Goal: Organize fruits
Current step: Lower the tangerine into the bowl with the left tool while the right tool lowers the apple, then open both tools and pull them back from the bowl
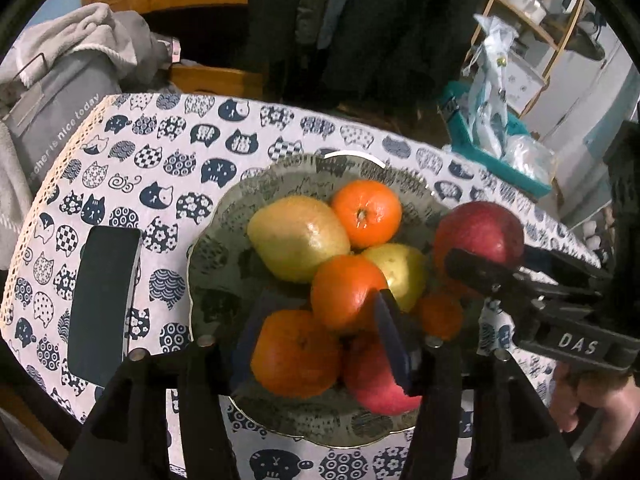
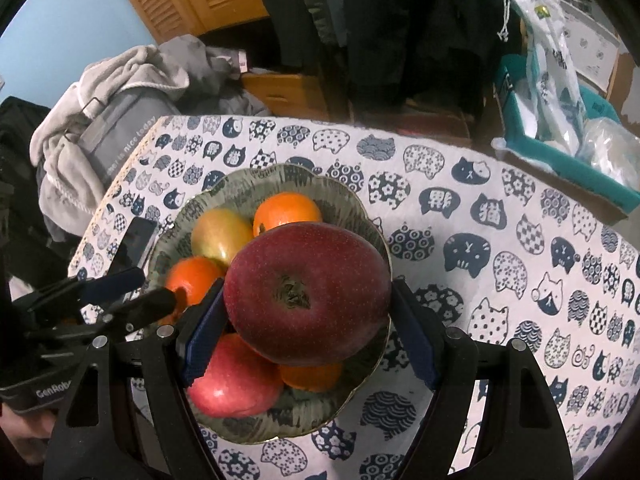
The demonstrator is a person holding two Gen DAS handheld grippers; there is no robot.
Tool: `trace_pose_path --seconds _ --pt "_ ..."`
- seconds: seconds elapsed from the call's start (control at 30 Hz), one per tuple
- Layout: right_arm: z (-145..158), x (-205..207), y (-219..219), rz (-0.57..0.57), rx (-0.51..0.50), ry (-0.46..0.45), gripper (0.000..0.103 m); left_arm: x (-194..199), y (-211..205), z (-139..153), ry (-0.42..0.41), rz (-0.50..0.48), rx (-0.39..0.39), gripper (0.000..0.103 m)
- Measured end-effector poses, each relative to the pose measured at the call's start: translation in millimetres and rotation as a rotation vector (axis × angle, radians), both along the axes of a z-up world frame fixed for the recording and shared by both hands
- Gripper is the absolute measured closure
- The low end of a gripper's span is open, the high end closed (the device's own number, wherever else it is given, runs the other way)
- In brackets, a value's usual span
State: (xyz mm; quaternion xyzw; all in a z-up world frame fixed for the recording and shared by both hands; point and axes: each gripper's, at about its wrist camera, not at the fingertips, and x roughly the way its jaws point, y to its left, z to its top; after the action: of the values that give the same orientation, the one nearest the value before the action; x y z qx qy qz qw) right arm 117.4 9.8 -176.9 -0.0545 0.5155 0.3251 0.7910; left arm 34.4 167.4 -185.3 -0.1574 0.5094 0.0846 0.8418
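A grey-green patterned bowl (image 1: 200, 280) (image 2: 360, 208) sits on the cat-print tablecloth. In it lie a yellow pear (image 1: 296, 236), several oranges and a pink-red apple (image 1: 380, 388) (image 2: 232, 380). My left gripper (image 1: 320, 304) (image 2: 136, 292) points down into the bowl. Its blue pads stand either side of the nearest orange (image 1: 296, 354) with a gap on the right side. My right gripper (image 2: 308, 288) is shut on a large dark red apple (image 2: 306, 296) (image 1: 480, 236), held just above the bowl's right rim.
A dark phone (image 1: 104, 300) (image 2: 138, 236) lies on the cloth left of the bowl. A teal bin (image 1: 492, 148) (image 2: 560, 160) with plastic bags stands beyond the table's far right edge. A grey bag (image 1: 60, 92) with towels sits at the far left.
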Motion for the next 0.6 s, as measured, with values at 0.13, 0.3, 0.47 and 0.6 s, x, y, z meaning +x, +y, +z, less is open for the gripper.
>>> trace_pose_path --seconds 0.13,0.3,0.47,0.6 --pt "-7.9 2.1 -0.5 -0.001 -0.003 0.032 0.024 -0.3 -1.7 -4.7 0.022 0.002 -0.004 0.041" --pt "-11.8 2.6 -0.7 -0.003 -0.002 0.047 0.023 -3.0 -3.4 2.5 0.015 0.008 0.031 0.026" --pt "-0.5 6.7 -9.4 -0.027 0.044 0.040 0.022 -5.4 -2.9 8.8 0.015 0.020 0.063 0.022" --pt "12.1 6.4 -15.5 -0.042 0.066 0.026 0.022 -8.9 -3.0 14.4 0.012 0.030 0.064 0.022"
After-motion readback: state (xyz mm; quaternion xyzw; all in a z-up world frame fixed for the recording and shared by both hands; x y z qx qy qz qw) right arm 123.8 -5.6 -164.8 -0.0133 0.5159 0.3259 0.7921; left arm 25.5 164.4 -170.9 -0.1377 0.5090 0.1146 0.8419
